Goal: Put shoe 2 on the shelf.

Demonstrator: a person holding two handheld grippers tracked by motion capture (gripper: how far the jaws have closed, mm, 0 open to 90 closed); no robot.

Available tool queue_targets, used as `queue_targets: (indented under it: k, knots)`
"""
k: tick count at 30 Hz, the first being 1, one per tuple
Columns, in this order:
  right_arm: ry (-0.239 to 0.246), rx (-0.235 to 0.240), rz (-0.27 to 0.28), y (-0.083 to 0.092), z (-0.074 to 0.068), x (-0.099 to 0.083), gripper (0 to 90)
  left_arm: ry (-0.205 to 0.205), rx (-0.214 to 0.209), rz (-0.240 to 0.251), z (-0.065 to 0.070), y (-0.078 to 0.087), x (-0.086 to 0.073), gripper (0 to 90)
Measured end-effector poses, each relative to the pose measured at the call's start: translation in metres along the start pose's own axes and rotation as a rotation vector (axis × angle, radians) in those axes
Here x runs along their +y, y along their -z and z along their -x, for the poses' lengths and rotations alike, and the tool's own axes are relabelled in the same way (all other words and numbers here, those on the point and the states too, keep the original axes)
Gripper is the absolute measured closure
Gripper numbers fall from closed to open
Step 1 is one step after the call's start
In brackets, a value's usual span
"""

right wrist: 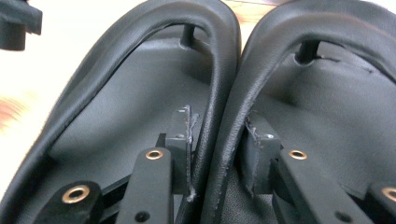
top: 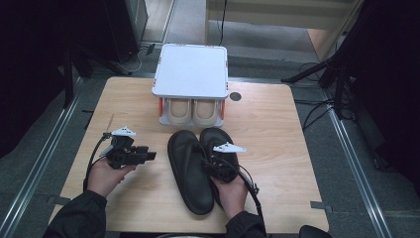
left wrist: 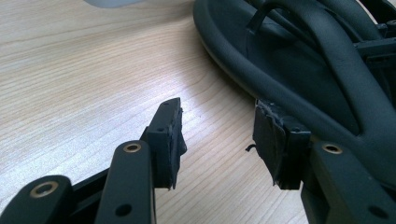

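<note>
Right gripper view: two black sandals' adjoining straps are pinched by the right gripper; the left gripper is held spread.

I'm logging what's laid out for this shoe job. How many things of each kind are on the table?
Black flip-flops: 2, side by side, their inner straps between the right gripper pads
Beige shoes: 2, on the rack's lower level
White shoe rack: 1
Grippers: 2, counting the left gripper, open over bare wood
Total: 7
</note>
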State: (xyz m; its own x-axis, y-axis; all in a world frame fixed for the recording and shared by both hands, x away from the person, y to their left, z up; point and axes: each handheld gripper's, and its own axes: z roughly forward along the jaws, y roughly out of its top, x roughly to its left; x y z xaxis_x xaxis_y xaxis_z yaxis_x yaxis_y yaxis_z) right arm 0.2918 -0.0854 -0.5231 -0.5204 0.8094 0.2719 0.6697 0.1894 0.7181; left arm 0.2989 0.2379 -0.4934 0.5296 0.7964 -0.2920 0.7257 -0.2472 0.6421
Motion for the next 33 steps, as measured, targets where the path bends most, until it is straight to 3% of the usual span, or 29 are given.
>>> queue_targets:
  k: [18,28,31,33]
  knots:
    - [-0.065,0.000,-0.033,0.005,0.006,0.004,76.0,-0.002,-0.003,-0.005,0.000,-0.002,0.000,52.6]
    - [-0.040,0.017,-0.049,0.021,0.009,0.004,76.0,0.005,-0.003,0.008,-0.002,0.001,0.000,51.7]
    - [-0.007,0.040,-0.056,0.029,0.010,0.006,76.1,0.011,-0.002,0.008,-0.004,0.002,0.000,51.3]
    - [0.021,0.080,-0.070,0.033,0.011,0.007,76.1,0.013,-0.004,0.006,-0.004,0.002,0.000,51.0]
